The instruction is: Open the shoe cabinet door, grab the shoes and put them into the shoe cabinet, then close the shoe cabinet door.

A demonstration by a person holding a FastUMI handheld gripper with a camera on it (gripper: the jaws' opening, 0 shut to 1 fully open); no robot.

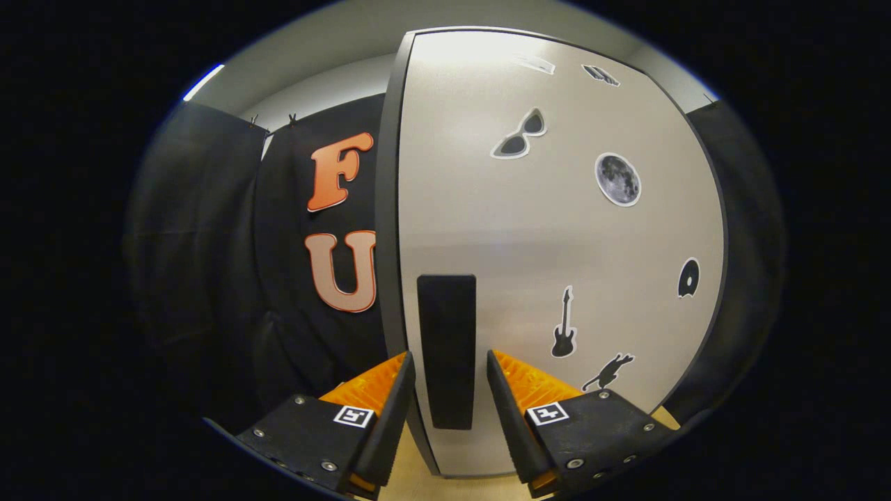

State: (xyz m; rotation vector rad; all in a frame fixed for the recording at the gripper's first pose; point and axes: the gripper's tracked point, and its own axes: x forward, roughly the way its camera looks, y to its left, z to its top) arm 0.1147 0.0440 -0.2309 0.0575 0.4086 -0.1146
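The shoe cabinet's pale door [529, 229] stands upright right in front of me and carries several small dark stickers. A tall black handle [447, 327] is set near the door's left edge. My gripper [450, 356] is open, with one finger on each side of the handle and a thin gap showing beside it. I cannot tell whether the fingertips [409, 362] touch the handle. The cabinet's dark side panel [387, 209] runs up the left of the door.
The booth's black cloth wall [292, 334] hangs to the left of the cabinet and another dark panel [745, 243] to its right. A light wooden floor [411, 473] shows beneath the fingers at the cabinet's foot.
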